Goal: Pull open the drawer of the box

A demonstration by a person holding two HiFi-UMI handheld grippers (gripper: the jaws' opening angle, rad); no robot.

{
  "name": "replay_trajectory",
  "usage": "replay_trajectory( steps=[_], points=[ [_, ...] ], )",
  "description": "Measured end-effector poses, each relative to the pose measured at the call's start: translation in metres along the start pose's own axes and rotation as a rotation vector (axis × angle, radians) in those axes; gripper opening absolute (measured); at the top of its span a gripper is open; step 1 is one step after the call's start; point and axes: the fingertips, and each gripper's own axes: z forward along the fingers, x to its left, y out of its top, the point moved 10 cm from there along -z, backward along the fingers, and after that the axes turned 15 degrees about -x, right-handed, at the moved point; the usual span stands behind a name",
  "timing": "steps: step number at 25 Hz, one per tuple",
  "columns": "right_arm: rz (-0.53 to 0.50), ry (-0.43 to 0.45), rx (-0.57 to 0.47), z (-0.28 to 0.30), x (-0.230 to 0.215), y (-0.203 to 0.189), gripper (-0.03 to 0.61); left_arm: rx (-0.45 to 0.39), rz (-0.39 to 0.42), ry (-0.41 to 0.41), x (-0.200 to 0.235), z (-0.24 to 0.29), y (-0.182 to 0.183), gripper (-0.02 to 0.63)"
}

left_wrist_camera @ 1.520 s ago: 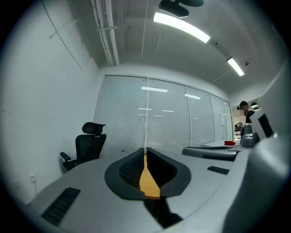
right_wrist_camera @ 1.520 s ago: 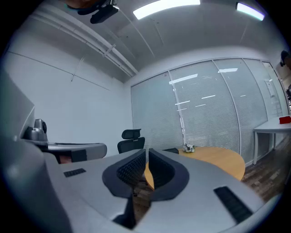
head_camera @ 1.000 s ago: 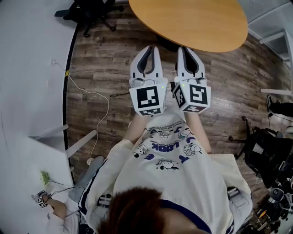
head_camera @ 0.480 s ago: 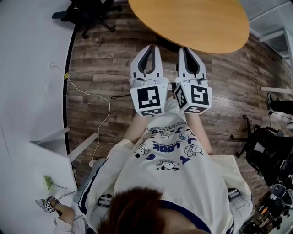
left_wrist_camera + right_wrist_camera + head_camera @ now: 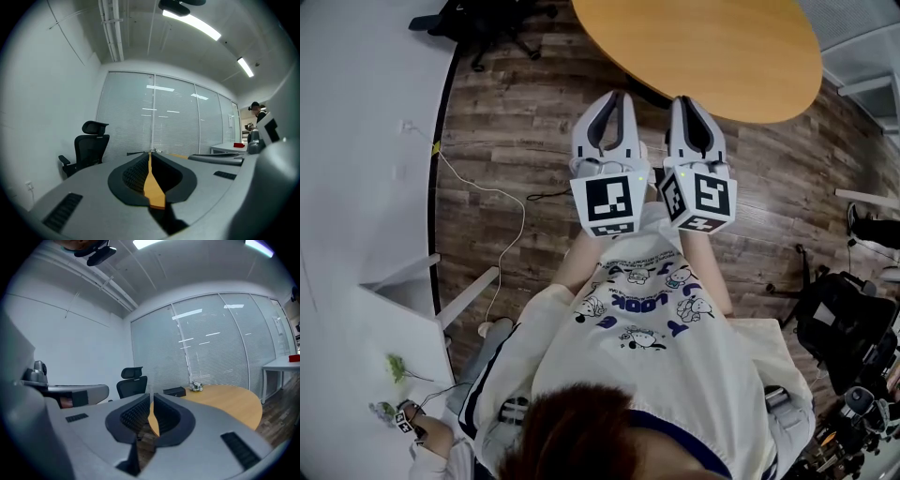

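I hold both grippers side by side in front of my chest, pointing at an oval wooden table. The left gripper and the right gripper hang over the wood floor just short of the table's near edge. Each has its jaws shut tip to tip with nothing between them. In the right gripper view the right gripper points at a small black box lying on the far part of the table. In the left gripper view the left gripper shows only a sliver of table. No drawer can be made out.
A small pale object lies next to the box. A black office chair stands beyond the table, also seen as the chair. A white cable trails on the floor by a white desk. A black bag sits at right.
Both grippers and the table have drifted slightly to the right in the head view. The jaws stay shut. A hand at the bottom left has shifted a little.
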Motion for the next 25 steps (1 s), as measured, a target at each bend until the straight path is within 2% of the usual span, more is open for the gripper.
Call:
replay_trajectory(
  steps=[11,25],
  points=[
    [0.021,0.014,0.019,0.078,-0.022,-0.019,0.043,0.025,0.020,0.018,0.023,0.070,-0.021,0.031],
    [0.022,0.098,0.024,0.216,-0.071,-0.021,0.043,0.020,0.042,0.074,0.043,0.204,-0.036,0.031]
  ],
)
